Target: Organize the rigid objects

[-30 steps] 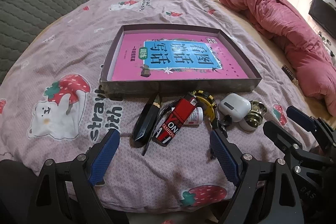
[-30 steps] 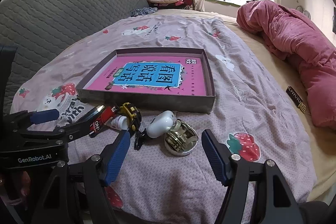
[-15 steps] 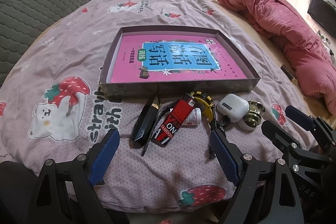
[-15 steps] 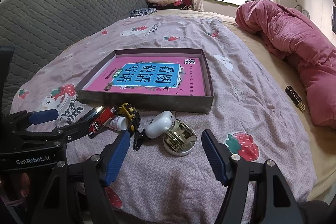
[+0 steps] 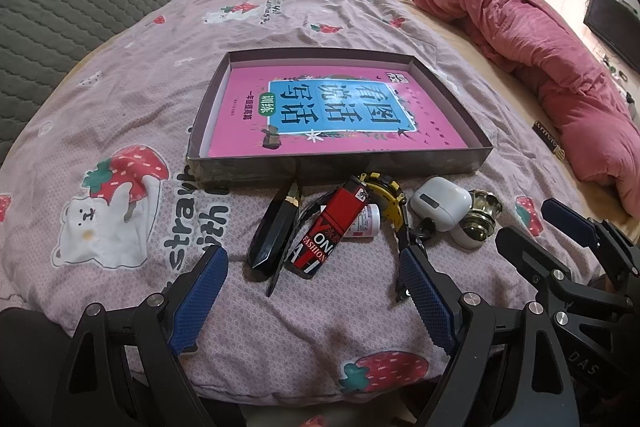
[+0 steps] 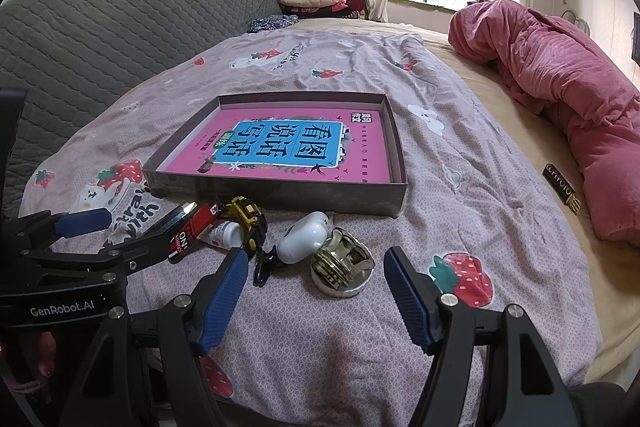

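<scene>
**Two tongs wait over a row of small things**

There are two tongs. The left tongs (image 5: 310, 301) are spread apart and hold nothing. The right tongs (image 6: 316, 297) are spread apart too, and hold nothing.

Just past the tips lie six small things in a row on the bedspread (image 5: 120, 107): one black folded knife (image 5: 272, 239), one red lighter (image 5: 334, 229), one little white bottle (image 5: 366, 223), one yellow and black tape measure (image 5: 386, 197), one white earbud case (image 5: 440, 203) and one shiny gold knob (image 5: 478, 221). The lighter lies on the bottle. The case touches the knob.

Behind the row is one flat box (image 5: 340, 167) with one pink book (image 5: 332, 115) inside.

The left view shows the whole knife; in the right view the left tongs cover most of it. The right view shows the knob's open hollow side (image 6: 342, 267).

One pink blanket (image 6: 560, 99) lies far to the right. One gray quilted headboard (image 6: 100, 23) stands at the left.
</scene>
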A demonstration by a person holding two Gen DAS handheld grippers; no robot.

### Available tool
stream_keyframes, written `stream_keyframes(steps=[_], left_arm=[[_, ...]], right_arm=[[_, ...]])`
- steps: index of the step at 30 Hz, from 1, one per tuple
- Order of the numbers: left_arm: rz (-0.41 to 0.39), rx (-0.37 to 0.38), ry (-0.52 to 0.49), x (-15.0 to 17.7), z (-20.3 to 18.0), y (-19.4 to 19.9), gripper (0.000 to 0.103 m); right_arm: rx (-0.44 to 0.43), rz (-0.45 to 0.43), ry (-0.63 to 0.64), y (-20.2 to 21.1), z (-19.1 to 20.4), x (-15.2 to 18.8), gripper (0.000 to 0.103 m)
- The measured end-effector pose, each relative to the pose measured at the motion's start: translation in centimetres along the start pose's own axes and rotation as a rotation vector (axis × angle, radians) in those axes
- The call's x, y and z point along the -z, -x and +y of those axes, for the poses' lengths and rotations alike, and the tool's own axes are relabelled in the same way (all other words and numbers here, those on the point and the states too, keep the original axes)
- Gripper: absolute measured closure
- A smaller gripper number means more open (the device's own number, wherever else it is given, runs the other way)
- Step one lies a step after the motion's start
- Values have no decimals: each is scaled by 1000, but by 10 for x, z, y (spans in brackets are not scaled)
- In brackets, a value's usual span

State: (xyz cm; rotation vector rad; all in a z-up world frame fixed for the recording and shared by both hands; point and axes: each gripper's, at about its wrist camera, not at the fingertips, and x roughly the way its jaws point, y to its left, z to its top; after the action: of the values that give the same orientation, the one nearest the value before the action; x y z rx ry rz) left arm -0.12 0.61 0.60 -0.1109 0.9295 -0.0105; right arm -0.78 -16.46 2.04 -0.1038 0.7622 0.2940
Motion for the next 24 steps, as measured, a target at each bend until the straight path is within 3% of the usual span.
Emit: stream_keyframes(steps=[24], left_arm=[[32,36,18,3,1,-8,14]], right_arm=[[1,-2,-3,1,-1,-1,33]])
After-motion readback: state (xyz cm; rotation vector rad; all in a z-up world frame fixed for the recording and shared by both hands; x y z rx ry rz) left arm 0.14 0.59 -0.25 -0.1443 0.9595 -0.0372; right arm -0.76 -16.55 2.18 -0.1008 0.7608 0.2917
